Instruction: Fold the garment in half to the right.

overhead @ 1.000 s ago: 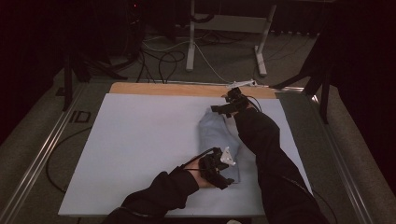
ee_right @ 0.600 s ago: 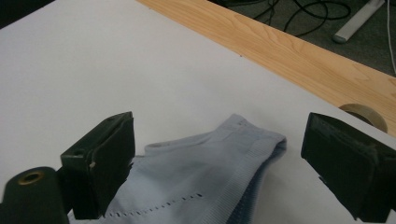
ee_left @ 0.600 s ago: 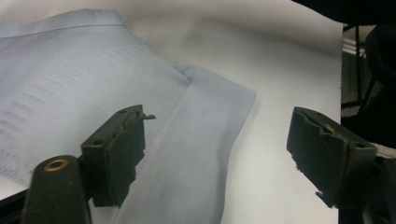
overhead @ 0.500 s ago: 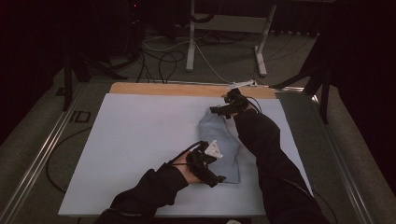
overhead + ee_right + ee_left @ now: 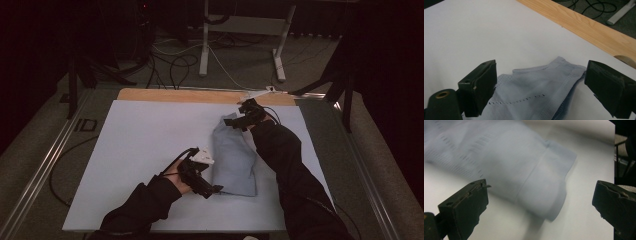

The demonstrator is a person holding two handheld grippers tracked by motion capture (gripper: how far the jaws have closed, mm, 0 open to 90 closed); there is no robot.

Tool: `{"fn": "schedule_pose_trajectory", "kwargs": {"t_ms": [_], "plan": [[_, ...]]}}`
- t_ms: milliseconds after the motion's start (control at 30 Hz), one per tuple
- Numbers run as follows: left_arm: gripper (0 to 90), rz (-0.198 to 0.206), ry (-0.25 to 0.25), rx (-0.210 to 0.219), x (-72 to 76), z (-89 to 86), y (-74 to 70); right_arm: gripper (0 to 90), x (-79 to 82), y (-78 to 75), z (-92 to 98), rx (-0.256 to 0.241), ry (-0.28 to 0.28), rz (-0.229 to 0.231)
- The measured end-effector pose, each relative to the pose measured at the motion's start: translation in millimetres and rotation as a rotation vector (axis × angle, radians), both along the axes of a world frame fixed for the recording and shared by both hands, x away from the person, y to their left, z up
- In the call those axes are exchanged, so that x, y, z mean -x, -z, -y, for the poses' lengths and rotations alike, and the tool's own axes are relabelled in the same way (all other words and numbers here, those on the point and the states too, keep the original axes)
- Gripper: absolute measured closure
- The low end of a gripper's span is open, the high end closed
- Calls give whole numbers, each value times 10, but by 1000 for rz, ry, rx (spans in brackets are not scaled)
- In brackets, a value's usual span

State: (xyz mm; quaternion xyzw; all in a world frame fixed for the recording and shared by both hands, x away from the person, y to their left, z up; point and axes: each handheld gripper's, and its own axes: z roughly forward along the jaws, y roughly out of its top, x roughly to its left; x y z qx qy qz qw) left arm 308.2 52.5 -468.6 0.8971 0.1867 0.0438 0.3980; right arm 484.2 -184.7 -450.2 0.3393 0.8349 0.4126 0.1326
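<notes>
Both tools stand wide open and hold nothing. In the left gripper view the left tool (image 5: 539, 205) has its two black jaws spread far apart, and between them, just beyond the tips, lies the blurred cuffed end of a pale blue knitted garment (image 5: 524, 170) on the white counter (image 5: 586, 177); neither jaw touches the cloth. In the high view this left tool (image 5: 202, 175) sits just beside the near left edge of the garment (image 5: 232, 157), with the grey three-cornered plate on top and the jaws pointing toward the cloth; the dark-sleeved left forearm comes in low from the bottom edge and slants up to the right. In the right gripper view the right tool (image 5: 539, 87) is equally spread, its jaws standing on either side of the garment's far end, where a ribbed hem and a row of small knitted holes show; the cloth (image 5: 541, 87) runs up between the jaws without being pinched. In the high view the right tool (image 5: 245, 117) is at the far end of the garment, near the counter's wooden strip (image 5: 200, 96), with the right arm stretched long along the cloth's right side. The garment lies folded lengthwise, right of the counter's middle.
</notes>
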Motion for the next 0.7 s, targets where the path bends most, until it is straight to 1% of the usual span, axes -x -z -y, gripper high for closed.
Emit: {"fn": "schedule_pose_trajectory", "kwargs": {"t_ms": [33, 133, 200, 300, 333, 367, 433, 467, 533, 600, 700], "plan": [[11, 5, -8, 7, -1, -61, 8, 110, 10, -1, 2, -4, 2, 2], [8, 3, -33, 18, -4, -255, 38, 111, 23, 1, 11, -16, -8, -1], [8, 2, -56, 23, 2, -383, 65, 110, 24, 7, 7, 5, -22, 2], [7, 6, -82, 31, 27, -569, 104, 109, 27, 18, -1, 6, -24, -2], [6, 7, -87, 28, 33, -628, 117, 107, 26, 18, -4, 18, -22, 1], [6, 11, -91, 37, 41, -685, 133, 105, 25, 17, -5, 22, -19, 2], [6, 17, -99, 56, 63, -791, 164, 101, 18, 23, -4, 2, -13, -3], [6, 21, -104, 56, 74, -839, 179, 100, 13, 26, -5, 0, -10, -8], [7, 37, -119, 58, 102, -936, 212, 100, 3, 25, -8, 12, -1, 1], [7, 29, -145, 53, 125, -1041, 249, 94, -7, 23, -11, 15, 10, -1], [7, 31, -189, 58, 169, -1212, 301, 95, -43, 36, -8, 26, 25, -15]]}}
